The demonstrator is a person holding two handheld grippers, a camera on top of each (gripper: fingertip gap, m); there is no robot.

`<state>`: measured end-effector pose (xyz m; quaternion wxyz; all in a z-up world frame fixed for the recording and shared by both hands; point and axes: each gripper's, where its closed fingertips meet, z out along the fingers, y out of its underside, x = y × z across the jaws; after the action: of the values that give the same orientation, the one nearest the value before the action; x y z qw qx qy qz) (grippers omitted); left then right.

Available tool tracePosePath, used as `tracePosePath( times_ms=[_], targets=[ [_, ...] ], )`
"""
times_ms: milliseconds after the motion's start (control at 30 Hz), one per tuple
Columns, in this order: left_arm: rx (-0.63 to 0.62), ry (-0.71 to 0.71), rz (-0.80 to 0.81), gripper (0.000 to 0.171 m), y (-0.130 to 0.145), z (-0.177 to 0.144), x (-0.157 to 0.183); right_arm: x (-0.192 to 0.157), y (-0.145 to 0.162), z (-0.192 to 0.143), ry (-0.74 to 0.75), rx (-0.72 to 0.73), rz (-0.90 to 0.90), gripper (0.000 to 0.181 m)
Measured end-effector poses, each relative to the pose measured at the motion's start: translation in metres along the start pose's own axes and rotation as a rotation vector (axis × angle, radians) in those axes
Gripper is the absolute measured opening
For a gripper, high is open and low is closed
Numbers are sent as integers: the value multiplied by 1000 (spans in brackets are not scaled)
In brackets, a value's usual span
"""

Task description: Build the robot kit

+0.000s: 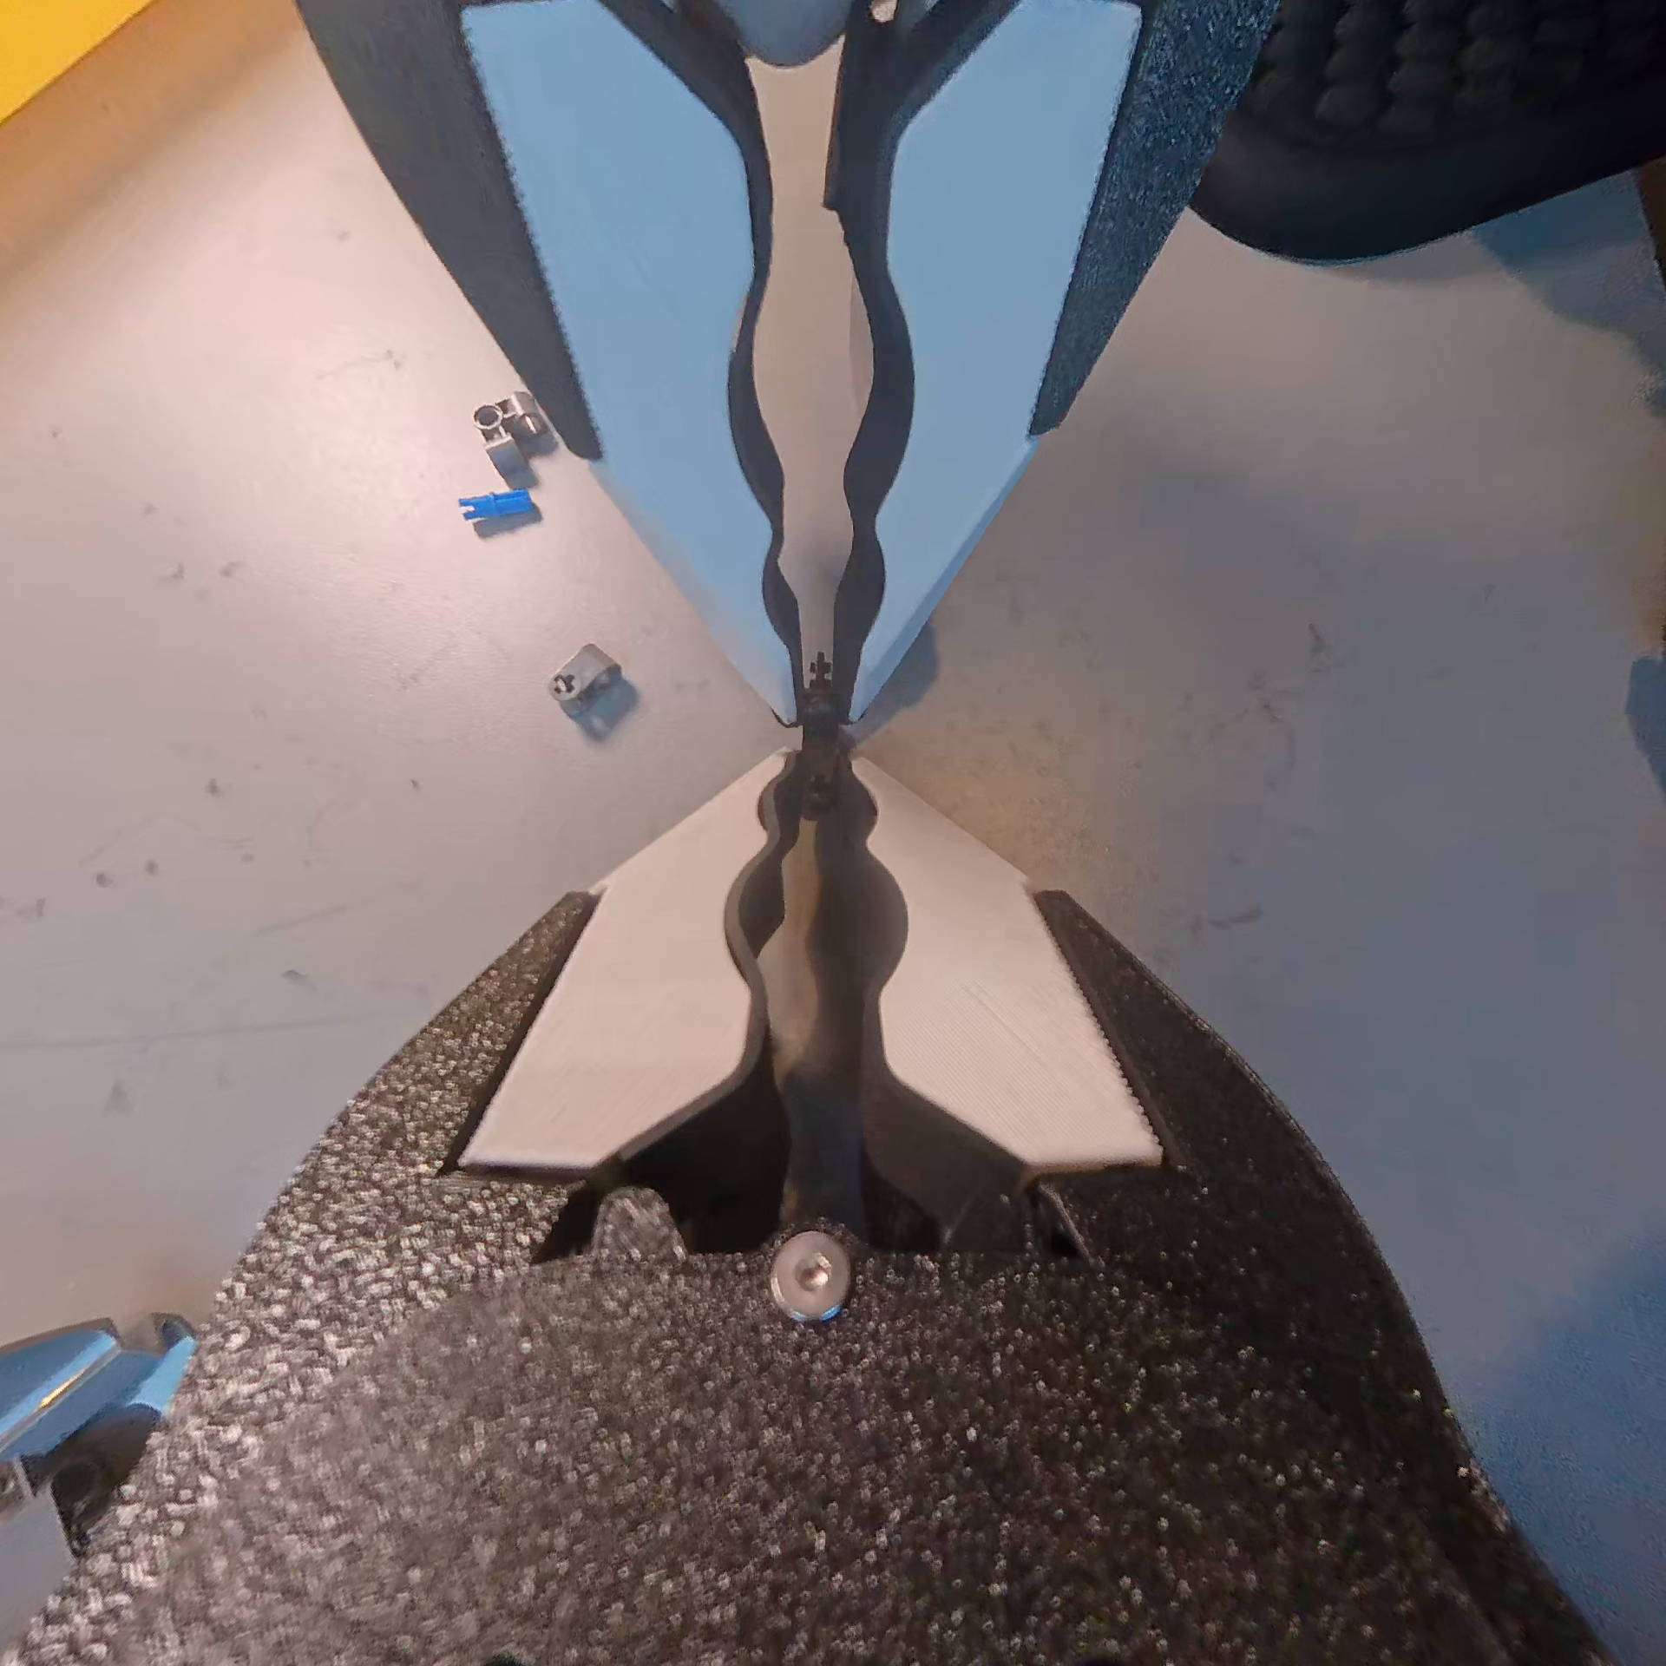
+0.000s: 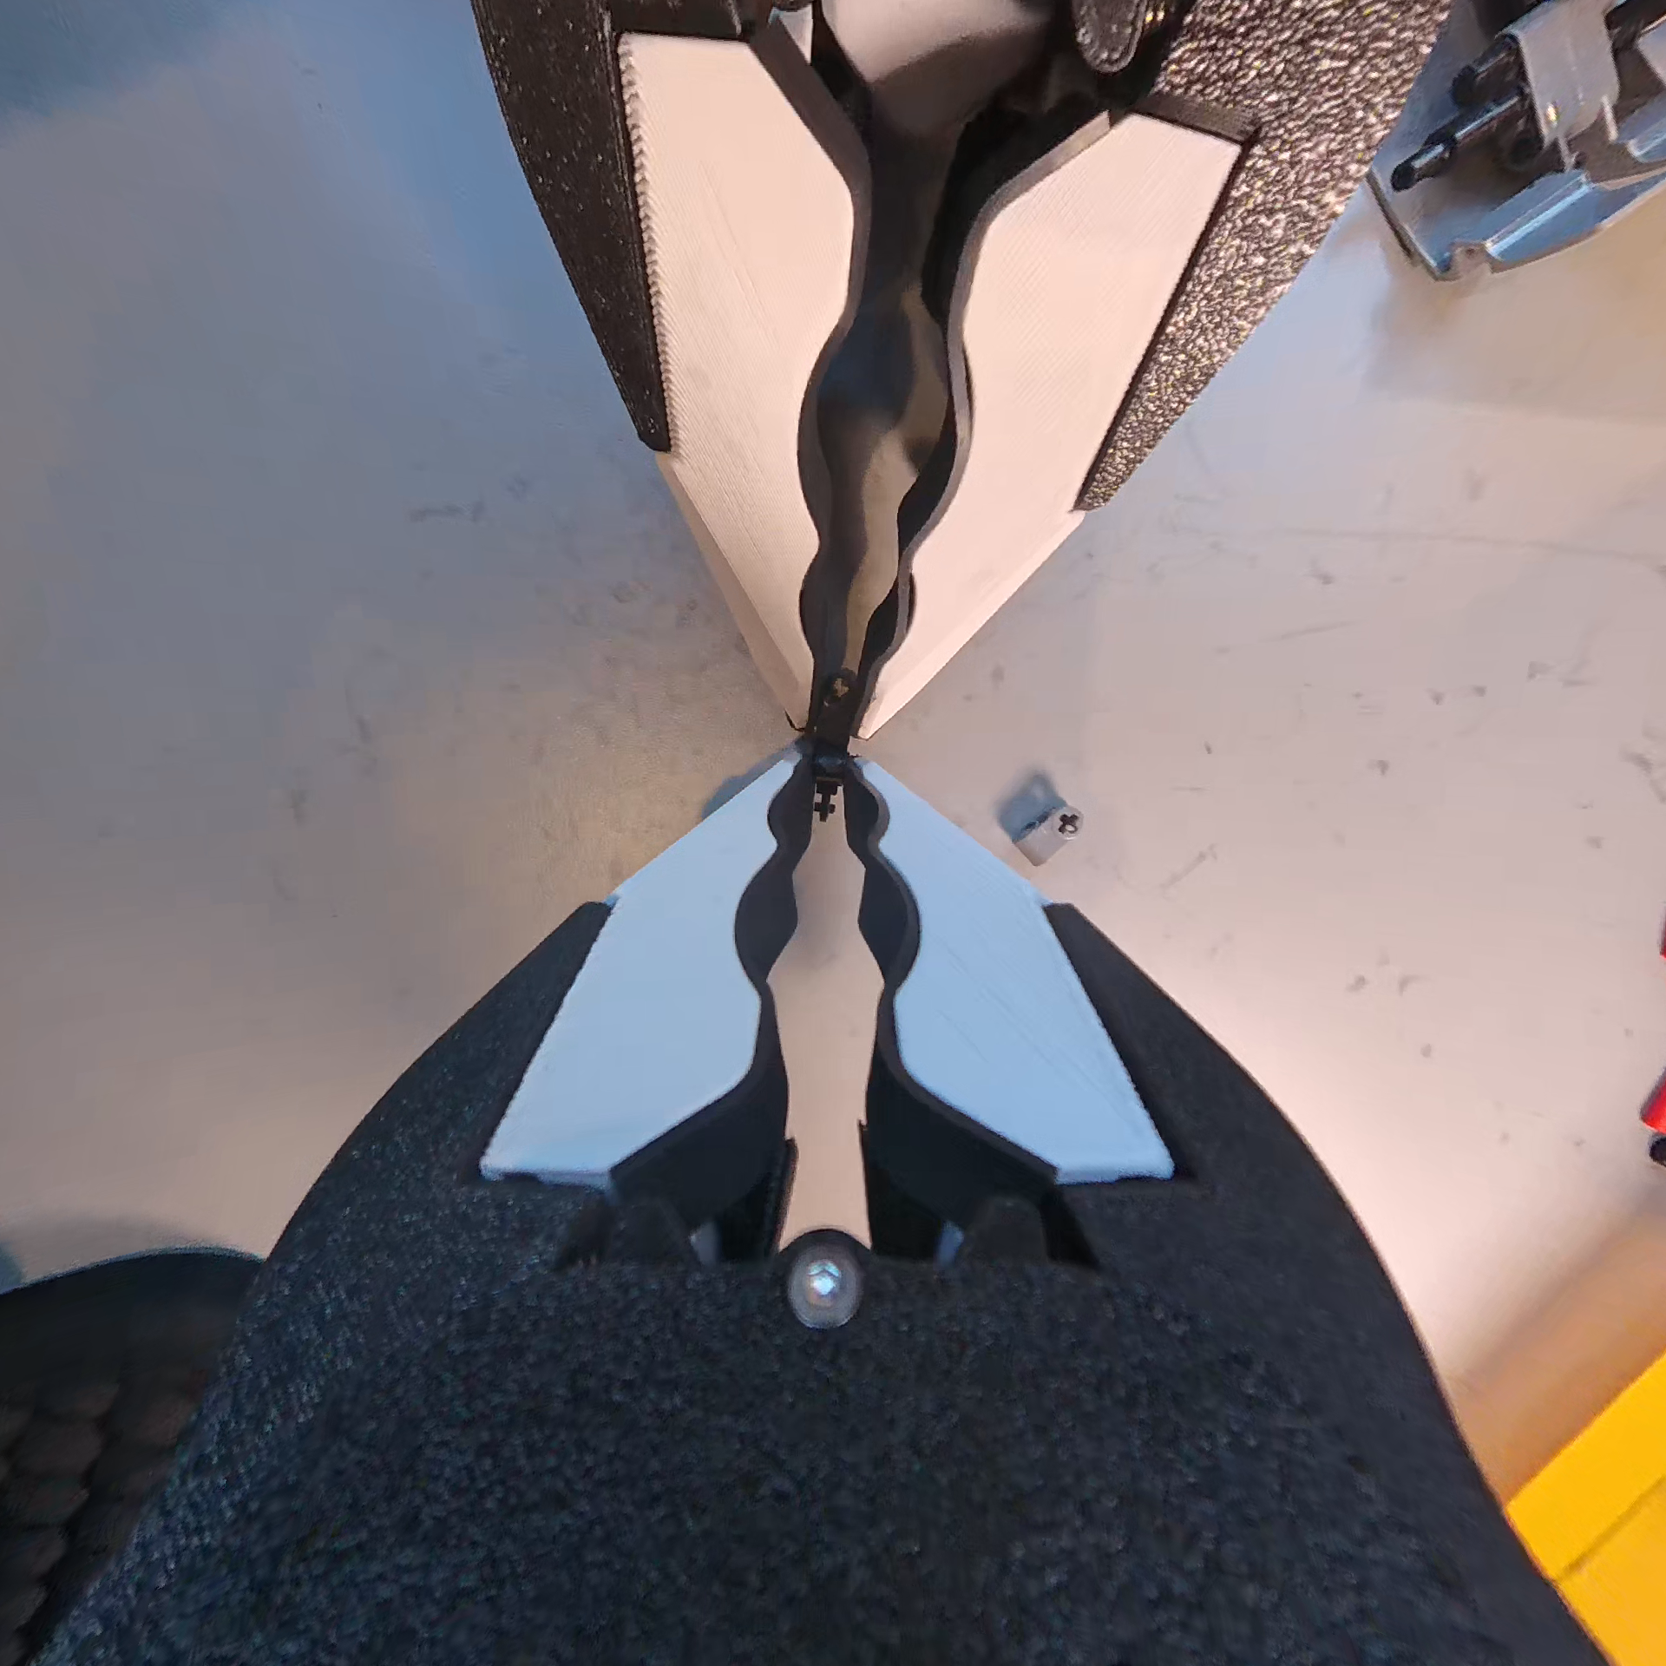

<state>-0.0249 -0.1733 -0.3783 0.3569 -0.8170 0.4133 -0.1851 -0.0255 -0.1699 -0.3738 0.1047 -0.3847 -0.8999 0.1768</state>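
Note:
My two grippers meet tip to tip just above the grey table [image 1: 270, 811]. My left gripper [image 1: 819, 766] is shut on a small black connector [image 1: 819, 789]. My right gripper [image 2: 825, 766] is shut on a small black cross-shaped axle piece [image 2: 822, 800]. The right gripper comes in from the top of the left wrist view [image 1: 820, 712], with the axle piece [image 1: 820, 672] between its tips. The left gripper comes in from the top of the right wrist view [image 2: 834, 721], with the connector [image 2: 838, 690] in it. The two black pieces touch end to end; how deep one sits in the other is hidden.
Loose on the table left of the tips lie a grey connector [image 1: 590, 690], which also shows in the right wrist view [image 2: 1041, 820], a blue pin [image 1: 496, 505] and a grey double connector [image 1: 509, 428]. A metal clamp [image 2: 1533, 135], a yellow surface [image 2: 1605, 1533] and a black mesh object [image 1: 1442, 108] lie at the edges. Both grippers' tips are close together, under 4 cm apart.

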Motion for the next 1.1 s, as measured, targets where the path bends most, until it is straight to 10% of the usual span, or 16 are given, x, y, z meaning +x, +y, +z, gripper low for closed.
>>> tracePosePath(
  times_ms=[800, 1100],
  targets=[
    [0, -19, -1, 7, 0, 0, 0, 1, -3, -3, 1, 95, 68, 6],
    [0, -32, 9, 7, 0, 0, 0, 10, -7, -27, 77, 334, 99, 18]
  ],
)
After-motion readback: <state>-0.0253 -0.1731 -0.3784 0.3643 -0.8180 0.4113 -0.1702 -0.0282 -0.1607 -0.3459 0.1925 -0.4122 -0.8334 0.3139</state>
